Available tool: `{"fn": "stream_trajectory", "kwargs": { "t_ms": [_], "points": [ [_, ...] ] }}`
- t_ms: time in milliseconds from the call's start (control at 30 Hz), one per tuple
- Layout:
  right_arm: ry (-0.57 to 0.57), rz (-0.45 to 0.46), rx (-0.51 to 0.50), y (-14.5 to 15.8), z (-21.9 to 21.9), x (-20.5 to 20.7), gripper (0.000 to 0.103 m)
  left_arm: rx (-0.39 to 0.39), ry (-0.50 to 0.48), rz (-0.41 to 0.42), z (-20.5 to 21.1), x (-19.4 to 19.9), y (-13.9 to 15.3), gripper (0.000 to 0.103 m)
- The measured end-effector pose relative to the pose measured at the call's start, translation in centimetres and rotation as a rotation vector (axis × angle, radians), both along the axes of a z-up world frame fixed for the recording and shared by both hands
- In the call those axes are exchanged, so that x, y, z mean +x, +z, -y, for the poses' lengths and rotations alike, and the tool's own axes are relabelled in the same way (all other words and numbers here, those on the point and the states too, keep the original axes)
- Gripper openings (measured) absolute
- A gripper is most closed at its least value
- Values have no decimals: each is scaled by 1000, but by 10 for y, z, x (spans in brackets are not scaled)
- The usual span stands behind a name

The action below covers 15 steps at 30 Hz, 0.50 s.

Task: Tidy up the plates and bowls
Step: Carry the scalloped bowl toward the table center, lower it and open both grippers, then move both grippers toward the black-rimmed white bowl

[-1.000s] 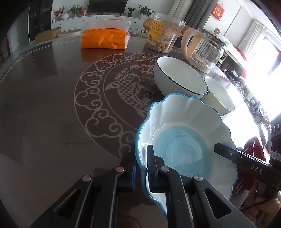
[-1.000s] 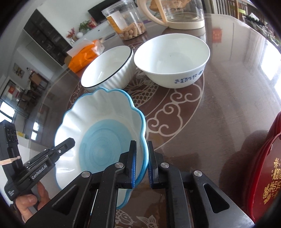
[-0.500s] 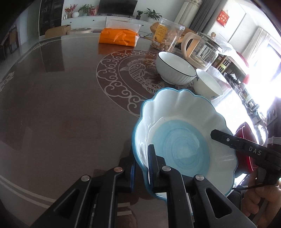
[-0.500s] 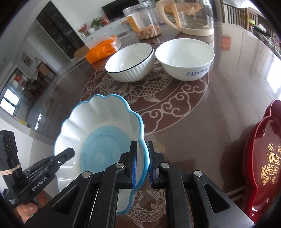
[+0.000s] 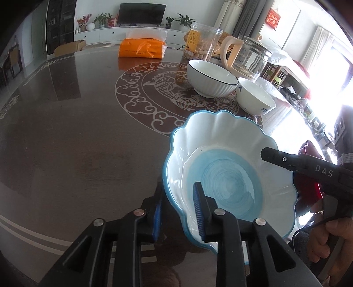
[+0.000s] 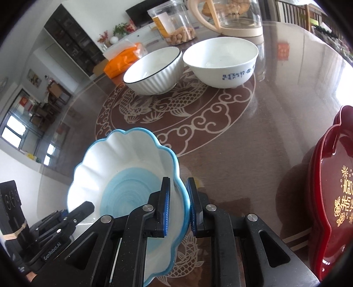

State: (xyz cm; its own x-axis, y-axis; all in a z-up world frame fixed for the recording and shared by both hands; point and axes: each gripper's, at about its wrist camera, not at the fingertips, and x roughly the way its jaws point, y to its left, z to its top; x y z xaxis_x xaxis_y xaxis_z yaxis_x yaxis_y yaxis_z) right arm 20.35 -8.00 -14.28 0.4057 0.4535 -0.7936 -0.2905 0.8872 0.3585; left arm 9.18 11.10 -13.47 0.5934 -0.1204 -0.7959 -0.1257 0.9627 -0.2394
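Both grippers — left gripper [image 5: 177,208] at nine o'clock, right gripper [image 6: 178,207] at three — have just been opening, jaws apart astride the scalloped blue bowl's [image 5: 222,174] rim, releasing it onto the table [image 5: 77,132].

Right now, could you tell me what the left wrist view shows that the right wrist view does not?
Only the left wrist view shows the television and a hand on the right gripper. Only the right wrist view shows the gold-lettered face of the red tray. Both show the scalloped blue dish, its rim between each gripper's open jaws, the two white bowls, the orange tissue pack and the kettle.
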Motion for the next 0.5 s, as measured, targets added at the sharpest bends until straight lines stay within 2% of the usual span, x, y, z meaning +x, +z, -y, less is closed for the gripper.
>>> {"fn": "stream_trajectory", "kwargs": {
  "t_ms": [33, 67, 100, 200, 367, 500],
  "points": [
    [-10, 18, 5, 4, 2, -2, 57, 10, 16, 15, -3, -2, 5, 66],
    [-29, 43, 2, 9, 5, -5, 68, 21, 41, 43, -8, -5, 11, 75],
    [-51, 70, -6, 15, 8, -9, 68, 32, 73, 83, -14, -11, 19, 85],
    [-112, 168, -35, 38, 21, -27, 68, 51, 123, 163, -29, -22, 38, 88],
    [-283, 441, -102, 82, 45, -93, 71, 77, 147, 213, -36, -38, 59, 90],
    [-406, 636, -130, 93, 56, -147, 76, 57, 128, 231, -25, -47, 66, 91]
  ]
}}
